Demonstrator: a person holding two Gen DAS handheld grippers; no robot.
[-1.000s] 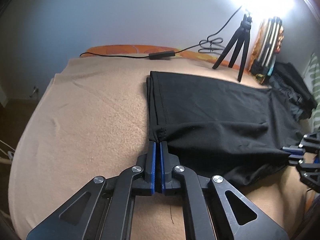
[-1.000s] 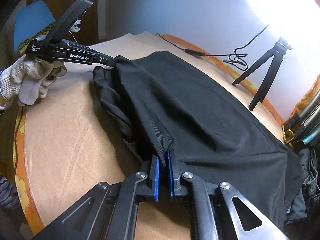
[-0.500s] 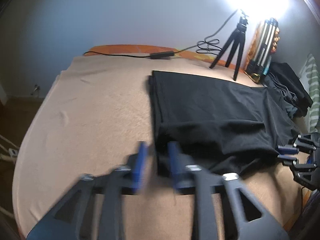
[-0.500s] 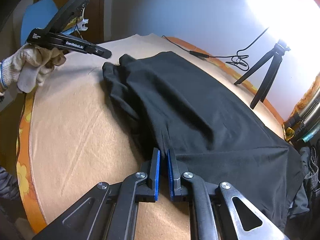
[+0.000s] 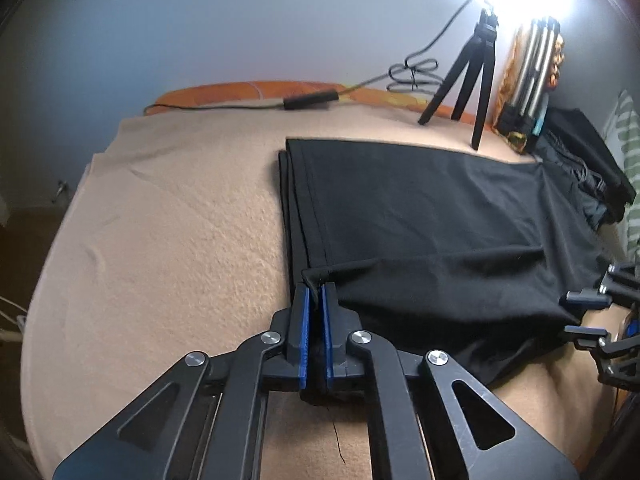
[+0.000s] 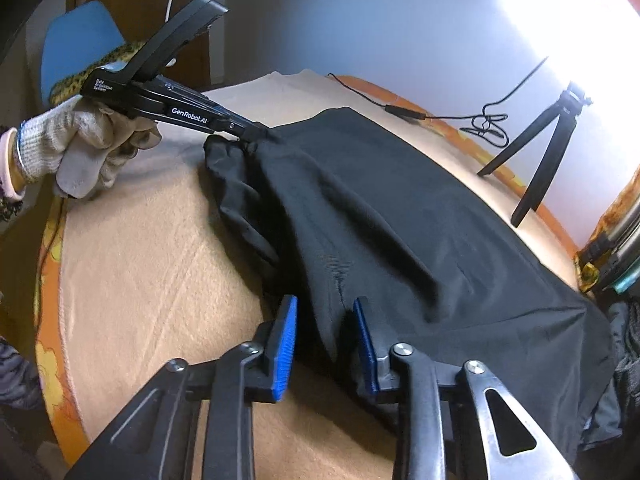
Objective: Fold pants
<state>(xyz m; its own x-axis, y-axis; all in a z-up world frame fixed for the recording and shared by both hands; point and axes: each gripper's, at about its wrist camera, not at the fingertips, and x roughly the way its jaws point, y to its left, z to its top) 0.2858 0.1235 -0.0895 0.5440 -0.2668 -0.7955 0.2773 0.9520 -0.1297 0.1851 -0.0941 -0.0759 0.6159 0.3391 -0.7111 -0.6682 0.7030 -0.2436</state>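
Lying flat across a tan blanket (image 5: 168,240), black pants (image 5: 420,216), folded lengthwise into a long dark rectangle, with a stitched hem running down the near-left edge. Showing a raised crease across the lower part of the fabric, and bunching into loose folds along the near edge in the right wrist view (image 6: 400,232).

Pinching one corner of the hem, left gripper (image 5: 314,300), blue pads nearly together with a small knot of cloth between them. Appearing again in the right wrist view (image 6: 256,136), held by a hand in a white knit glove (image 6: 80,152), tip biting the far corner of the fabric.

Standing spread apart, right gripper (image 6: 324,320), blue pads on either side of a fabric ridge without squeezing it; seen only partly at the right edge of the left wrist view (image 5: 588,316), fingertips parted beside the cloth edge.

Standing beyond the pants near the wall, a small black tripod (image 5: 472,76), with a black cable (image 5: 304,102) trailing along the blanket's far edge. Washing out the upper right corner, bright glare. Getting cut off at the right border, a dark heap of other clothing (image 5: 588,164), too shadowed to identify.
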